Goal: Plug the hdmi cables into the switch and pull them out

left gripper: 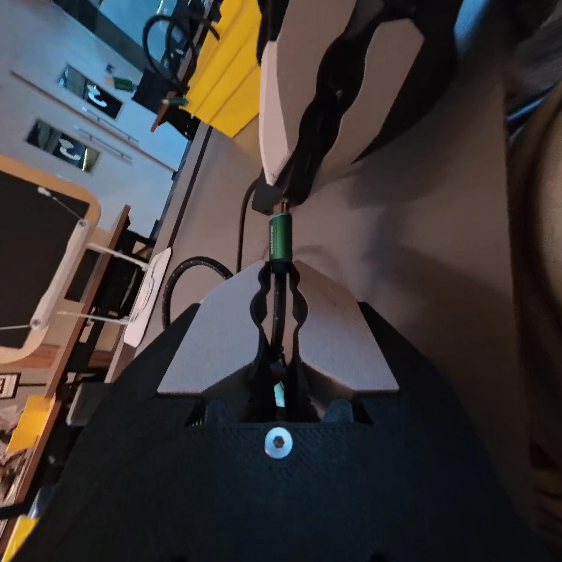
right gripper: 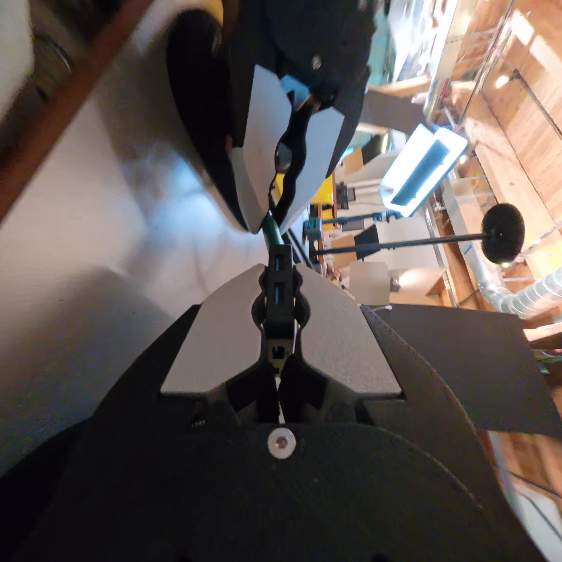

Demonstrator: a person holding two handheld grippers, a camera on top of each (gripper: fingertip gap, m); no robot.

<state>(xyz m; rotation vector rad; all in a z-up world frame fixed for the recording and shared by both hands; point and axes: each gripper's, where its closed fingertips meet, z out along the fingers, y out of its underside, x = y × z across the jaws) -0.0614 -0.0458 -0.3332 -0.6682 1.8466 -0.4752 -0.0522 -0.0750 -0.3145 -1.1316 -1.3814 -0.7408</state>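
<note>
Two grippers meeting: left gripper (left gripper: 279,269) clamped on green-plugged cable (left gripper: 279,240), right gripper (right gripper: 278,270) on black switch (right gripper: 279,292). Plug tip half hidden against switch; seating unclear.

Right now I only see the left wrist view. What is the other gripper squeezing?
Observer: The right gripper is shut on a black switch, clamped by its two sides.
Operator: Does it have more holes for plugs?
Observer: Yes, two blue ports face the right camera, both free.
Operator: Where does my green plug go?
Observer: The green HDMI plug meets the switch's far end, beyond those ports.
</note>
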